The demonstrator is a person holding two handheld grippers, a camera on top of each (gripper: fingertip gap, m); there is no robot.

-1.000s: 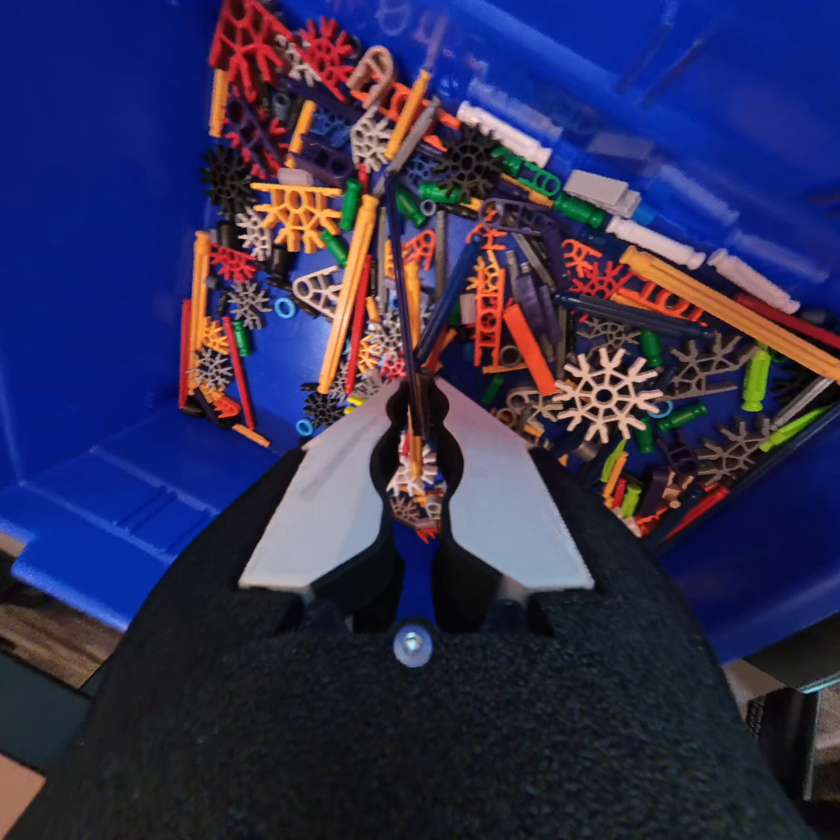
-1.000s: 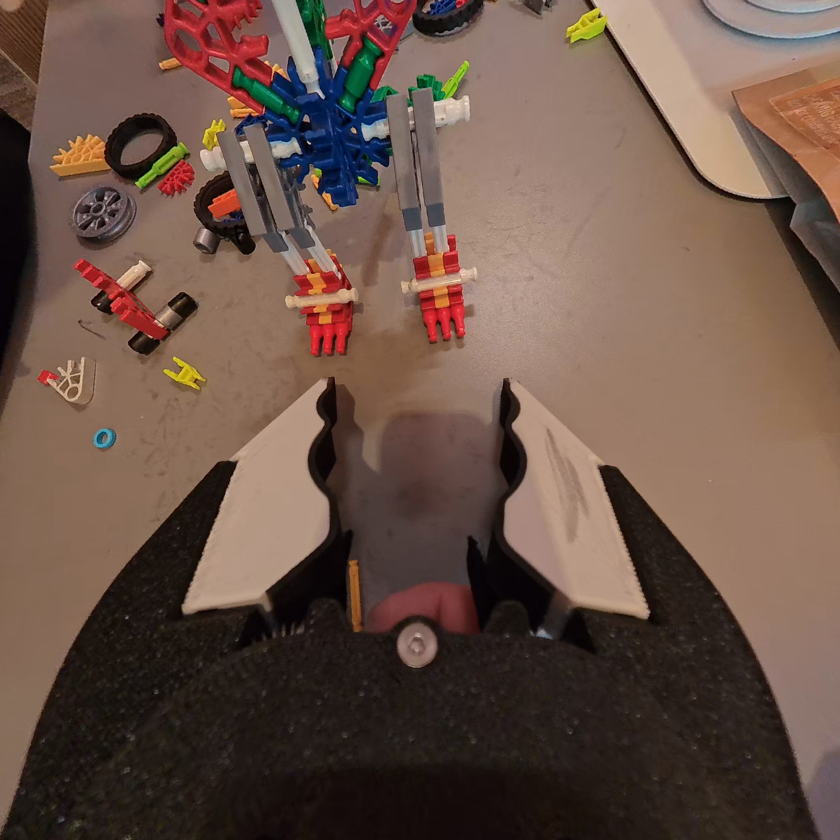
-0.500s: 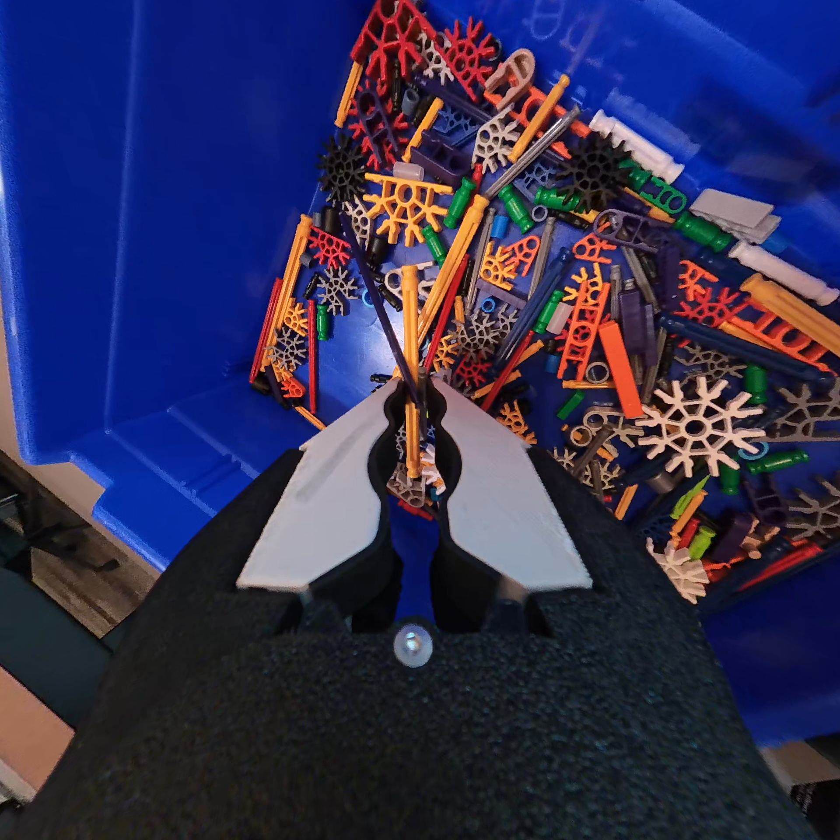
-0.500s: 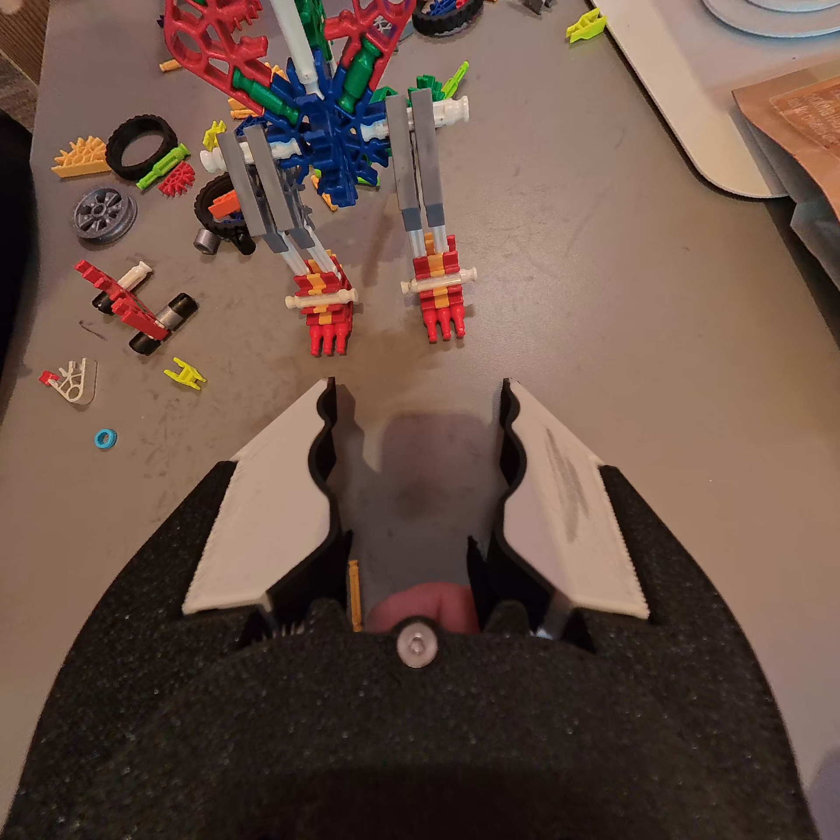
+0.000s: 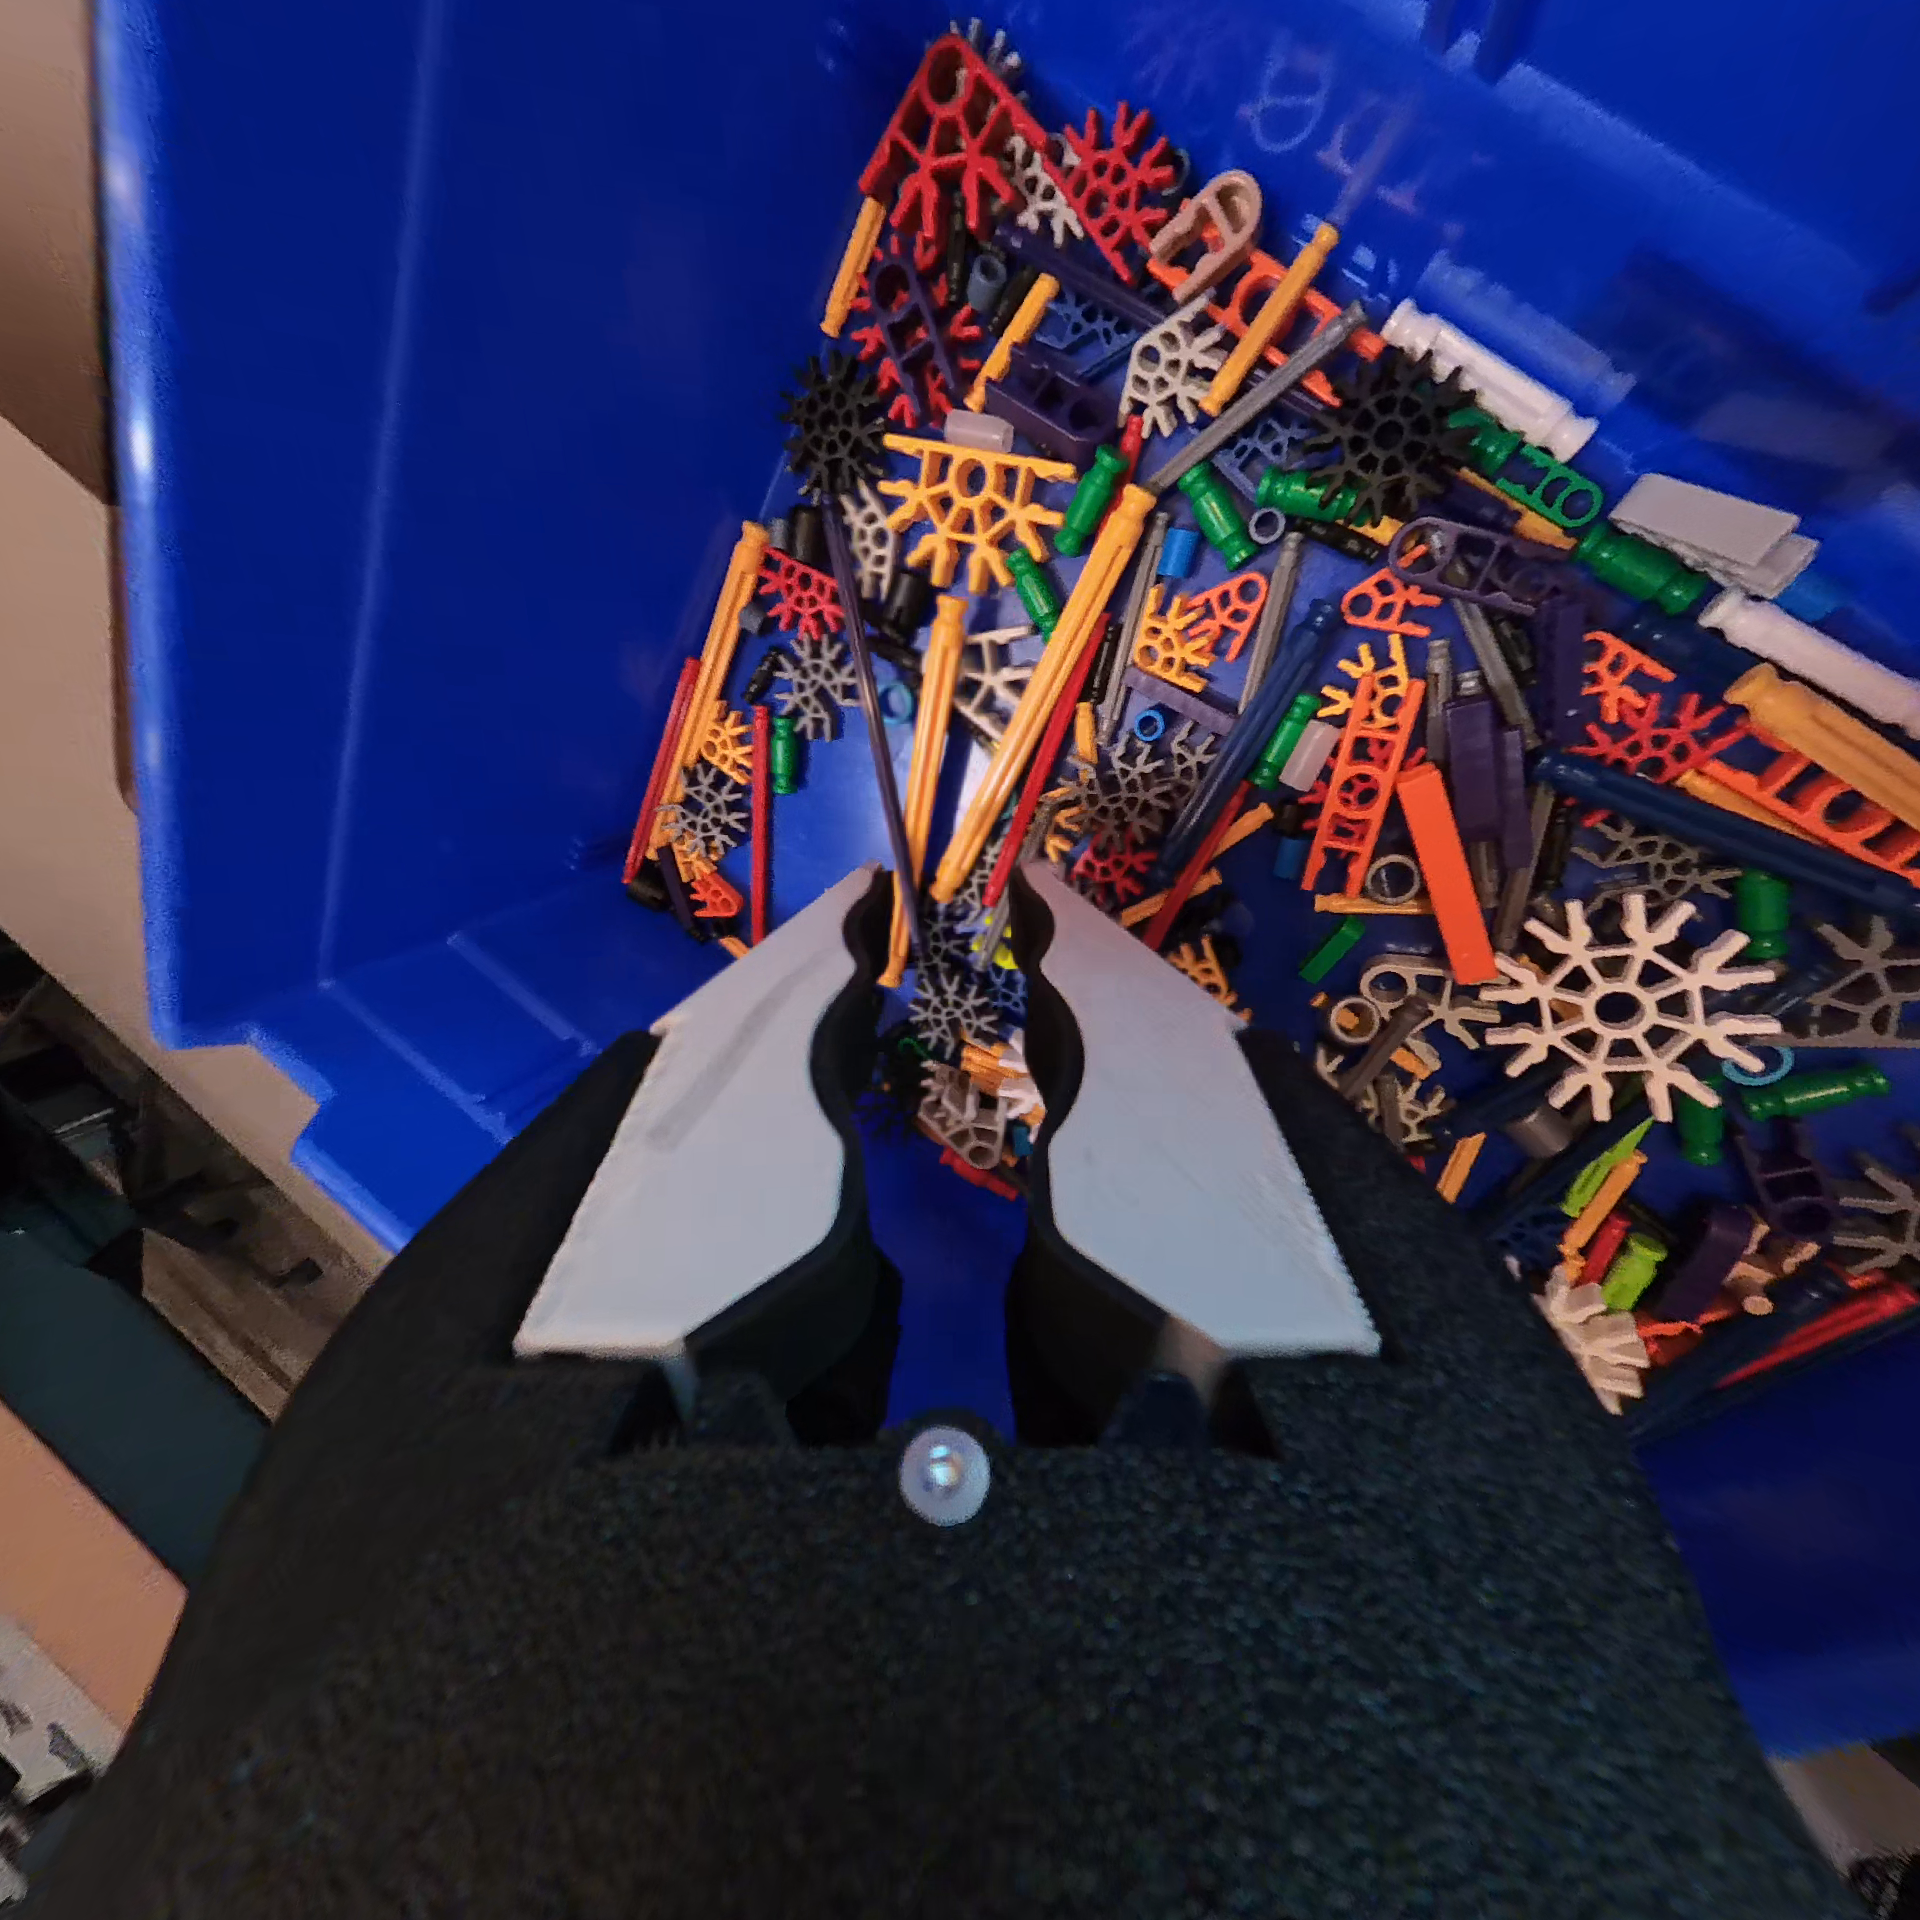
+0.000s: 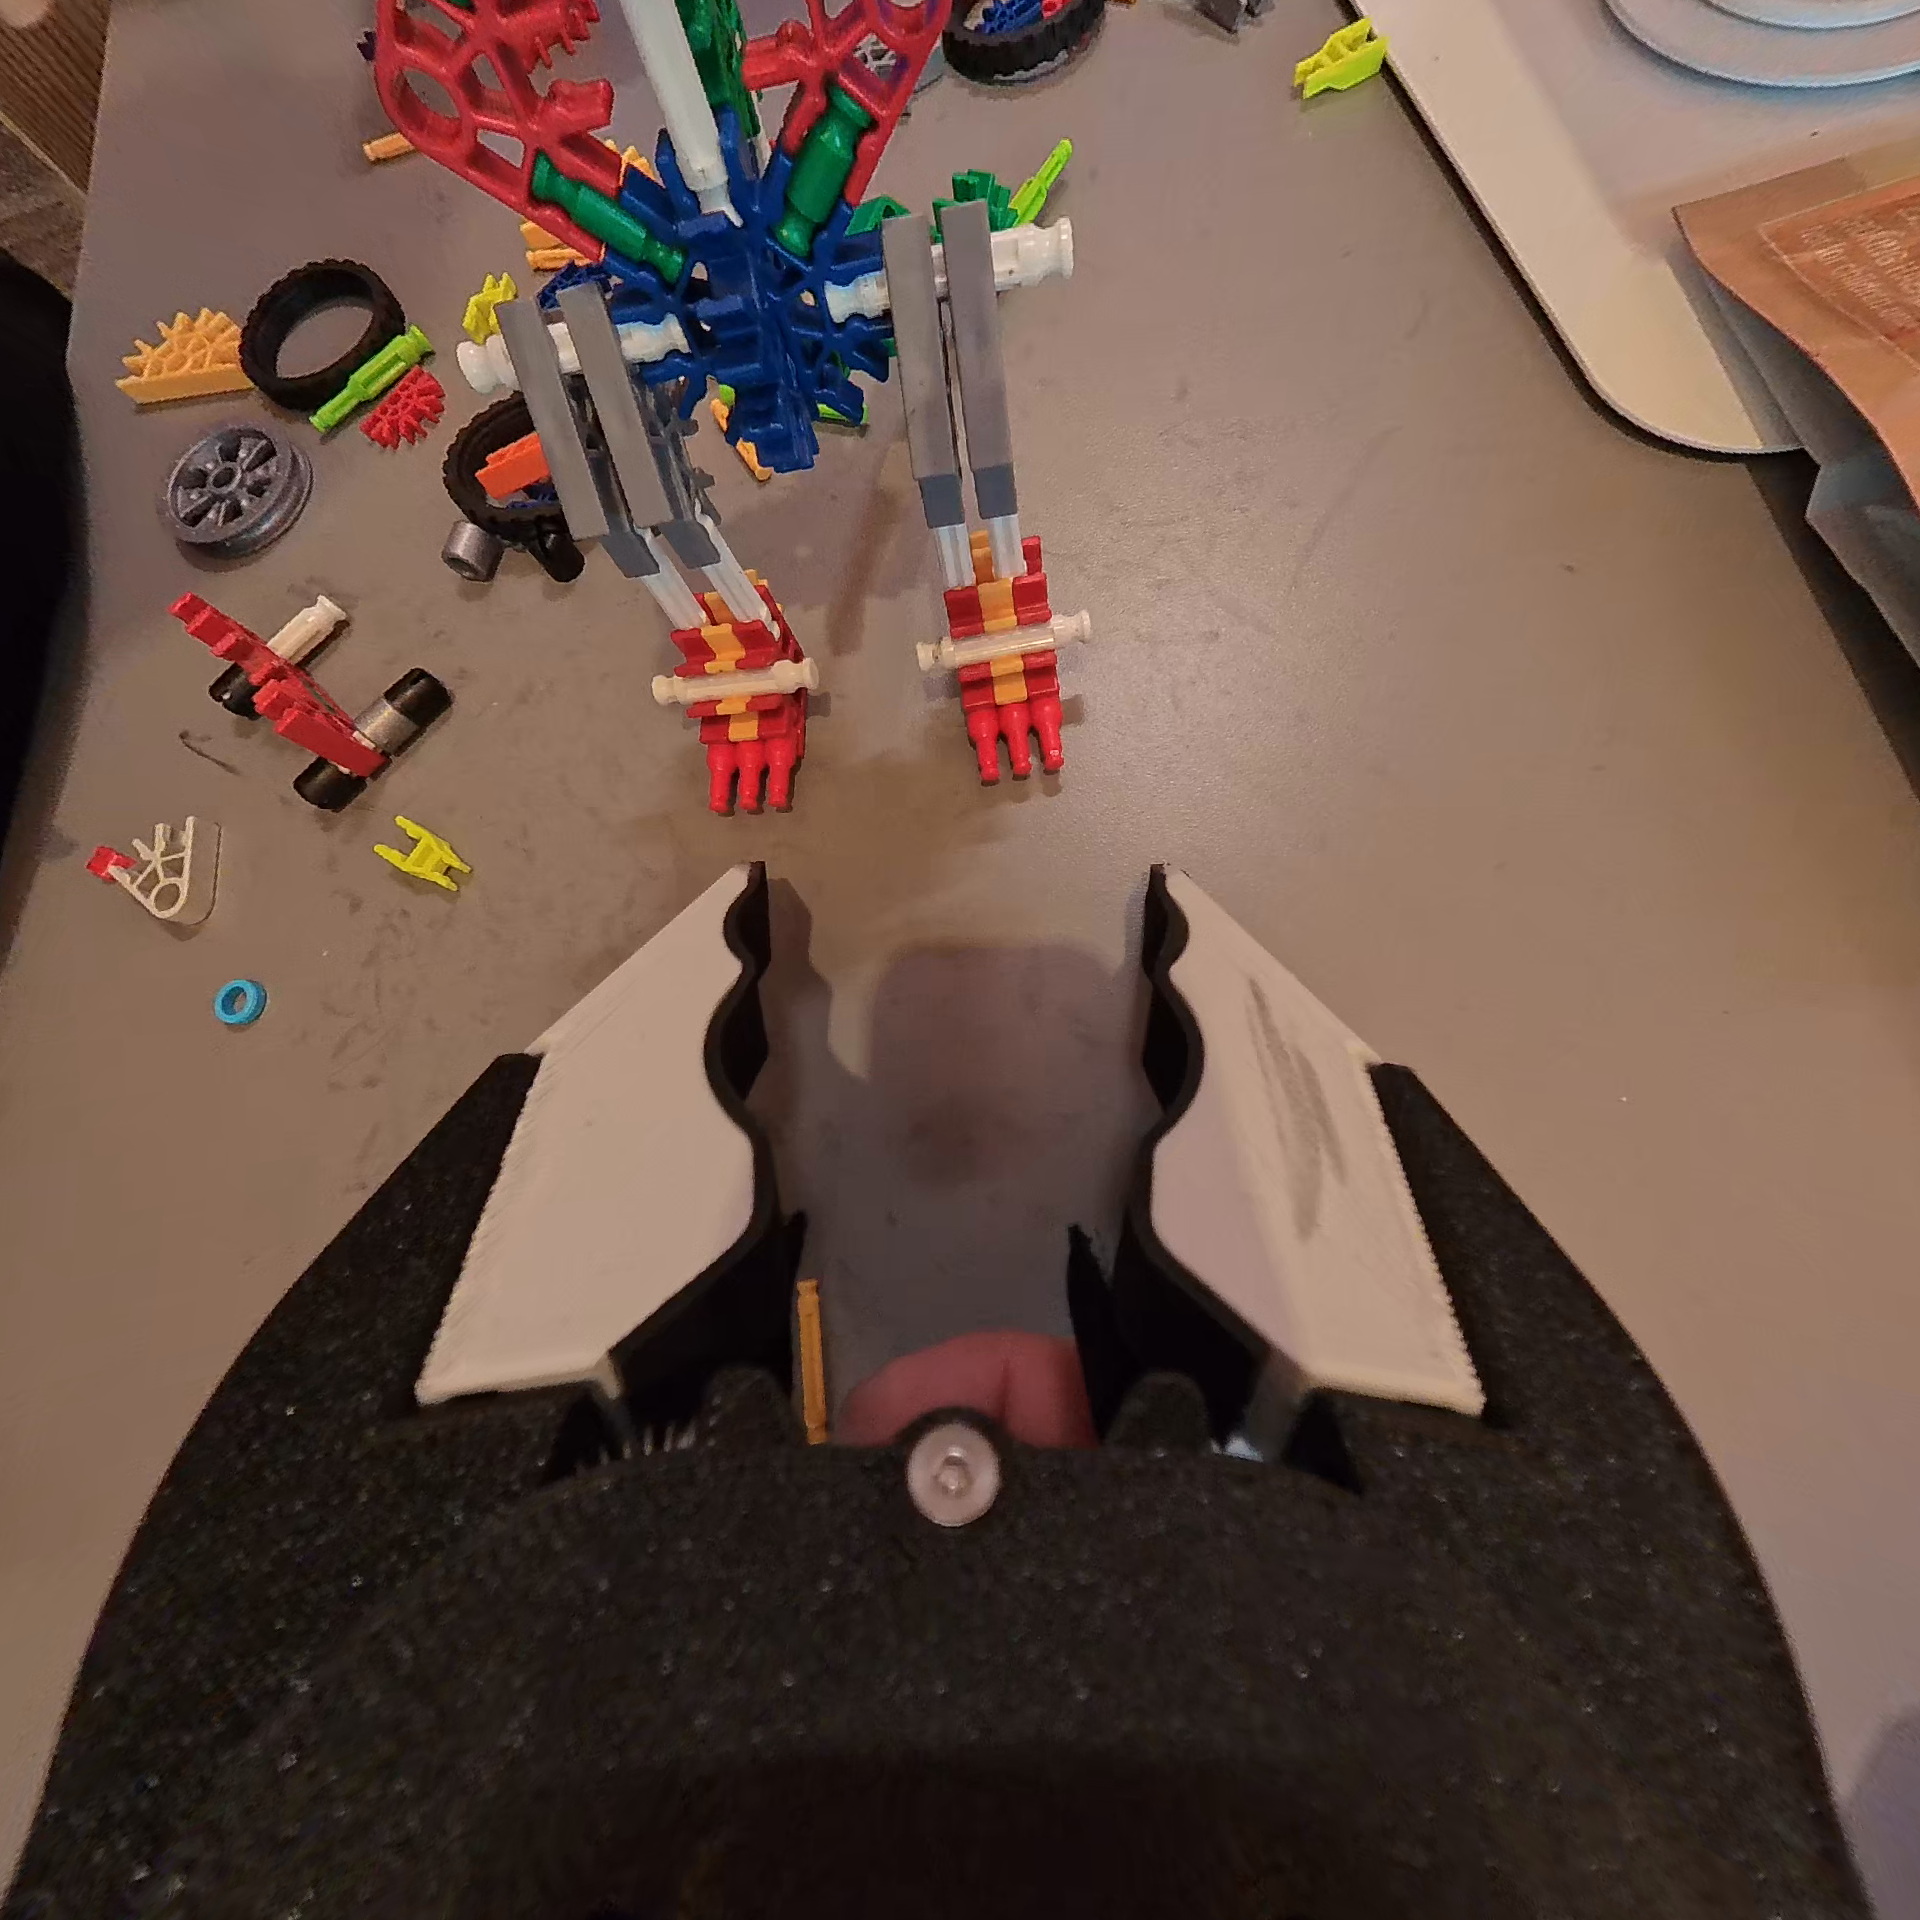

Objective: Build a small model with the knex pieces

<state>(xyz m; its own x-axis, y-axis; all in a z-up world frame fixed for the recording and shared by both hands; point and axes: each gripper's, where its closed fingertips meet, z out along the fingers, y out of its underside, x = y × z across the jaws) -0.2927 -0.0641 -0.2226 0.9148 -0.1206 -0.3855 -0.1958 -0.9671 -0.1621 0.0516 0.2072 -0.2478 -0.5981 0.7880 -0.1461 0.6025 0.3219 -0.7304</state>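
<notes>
My left gripper (image 5: 948, 888) hovers inside a blue bin (image 5: 468, 520) over a heap of plastic construction rods and connectors. Its jaws stand a little apart. A thin dark purple rod (image 5: 873, 717) runs from the heap down into the gap, close to the left fingertip; I cannot tell if it touches. Yellow rods (image 5: 1039, 717) lie beside it. My right gripper (image 6: 956, 883) is open and empty just above a grey table (image 6: 1351, 831). It faces a built model (image 6: 748, 301) with a blue hub, grey legs and two red feet (image 6: 743, 707), (image 6: 1013, 675), a short way ahead.
A large white snowflake connector (image 5: 1621, 1008) lies at the bin's right. Loose parts sit left of the model: a black tyre (image 6: 317, 332), a grey wheel hub (image 6: 237, 488), a small red assembly (image 6: 301, 707), a blue ring (image 6: 240, 1003). A pale tray (image 6: 1538, 208) lies far right. The tips of one gripper are about 45 cm away from the tips of the other. The large white snowflake connector (image 5: 1621, 1008) lies some 10 cm from my left tips, 40 cm from my right tips.
My left gripper's jaws have parted from the dark purple rod they pinched, and the gripper has shifted toward the bin's left wall. The right gripper has not moved.
</notes>
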